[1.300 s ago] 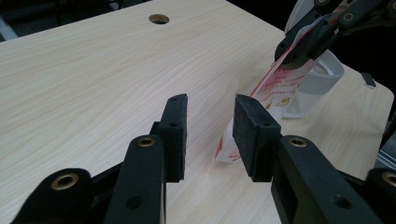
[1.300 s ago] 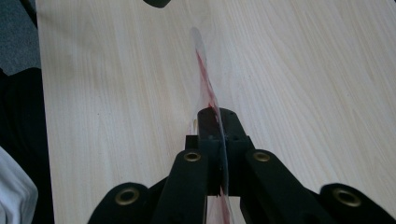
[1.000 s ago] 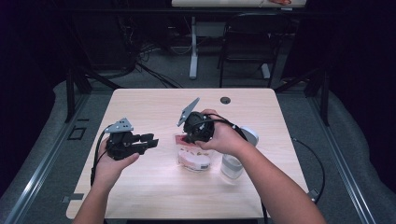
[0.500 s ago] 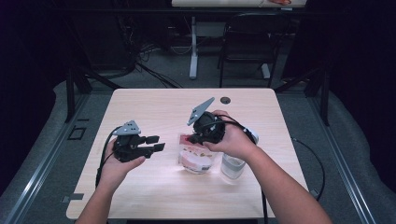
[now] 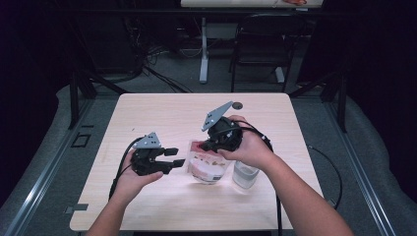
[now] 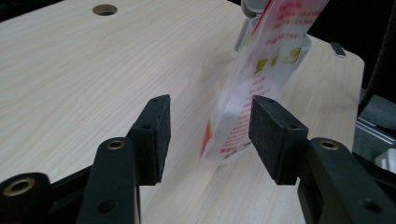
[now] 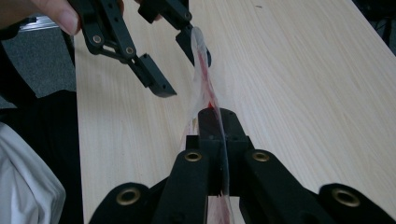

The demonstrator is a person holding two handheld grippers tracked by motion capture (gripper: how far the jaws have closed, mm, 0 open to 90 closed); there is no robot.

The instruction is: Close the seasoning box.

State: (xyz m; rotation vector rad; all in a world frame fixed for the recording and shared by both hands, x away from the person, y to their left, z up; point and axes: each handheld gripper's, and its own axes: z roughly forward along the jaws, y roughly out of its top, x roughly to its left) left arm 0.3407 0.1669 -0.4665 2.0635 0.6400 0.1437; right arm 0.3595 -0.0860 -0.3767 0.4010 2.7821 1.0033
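Observation:
A clear plastic bag (image 5: 209, 164) with red and white print stands on edge on the light wood table (image 5: 162, 113). My right gripper (image 5: 202, 145) is shut on the bag's top edge; in the right gripper view the thin film (image 7: 201, 60) runs up out of the closed jaws of that gripper (image 7: 212, 119). My left gripper (image 5: 176, 156) is open just left of the bag. In the left gripper view the bag (image 6: 261, 70) stands a little beyond the gap of the left gripper (image 6: 208, 130), nearer the right pad (image 6: 273, 135) and touching neither.
A clear cup (image 5: 244, 174) stands on the table right of the bag, under the right hand. A dark cable hole (image 5: 237, 104) sits near the table's far edge. A chair (image 5: 255, 44) and a table leg (image 5: 203, 49) stand beyond it.
The left gripper has moved right, toward the bag's left edge. The right gripper has shifted a little to the right, still shut on the bag.

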